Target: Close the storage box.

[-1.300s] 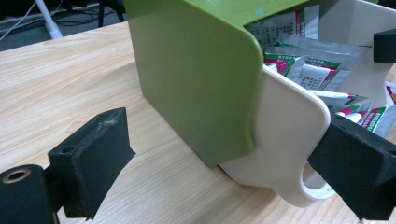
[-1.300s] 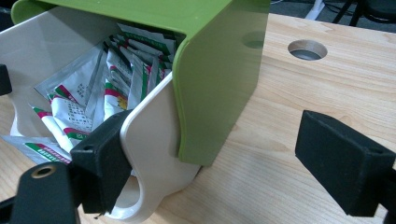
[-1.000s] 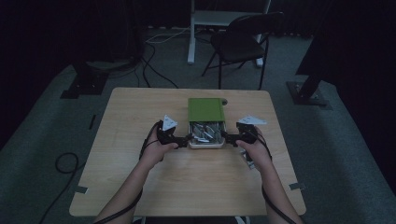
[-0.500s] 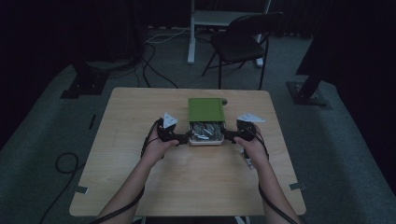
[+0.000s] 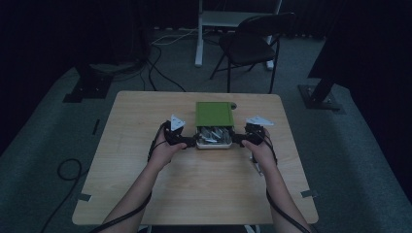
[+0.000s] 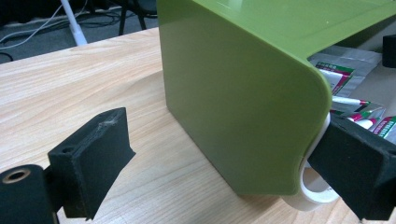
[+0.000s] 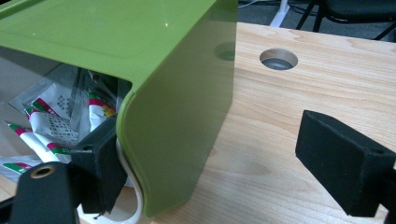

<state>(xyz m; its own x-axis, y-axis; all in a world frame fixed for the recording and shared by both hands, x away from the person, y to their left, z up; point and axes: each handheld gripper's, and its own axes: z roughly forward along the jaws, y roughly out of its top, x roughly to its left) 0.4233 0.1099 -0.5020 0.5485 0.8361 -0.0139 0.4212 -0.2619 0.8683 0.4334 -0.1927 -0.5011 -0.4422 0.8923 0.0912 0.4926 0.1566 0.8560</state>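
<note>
Item: green box [image 5: 214, 114] with a white inner tray [image 5: 212, 143] of printed sachets [image 5: 212, 134], at the centre of the desk [image 5: 136, 121] in the high view, long axis running 12 to 6 o'clock, the tray drawn out at the 6 o'clock end toward the person. Left hand-held gripper [image 5: 193, 141] — sits at the box's 9 o'clock side, jaws parted; in the left gripper view one pad [image 6: 91, 158] stands clear over bare wood, the other pad [image 6: 359, 163] lies against the tray's white rim by the green corner [image 6: 299, 130]. Right hand-held gripper [image 5: 236, 140] — sits at 3 o'clock, jaws likewise spread; in the right gripper view one pad [image 7: 100, 170] is tucked at the tray rim under the green shell, the other [image 7: 343, 161] apart over the desk. Both stand about equally near, mirrored across the tray's near end. Judgement: the coming move turns on this flanking — each gripper must close or push along the 12–6 axis at its own tray corner, evenly, or the tray is likely to skew in the shell. A round cable hole [image 7: 279, 59] lies in the desk beyond the box.
</note>
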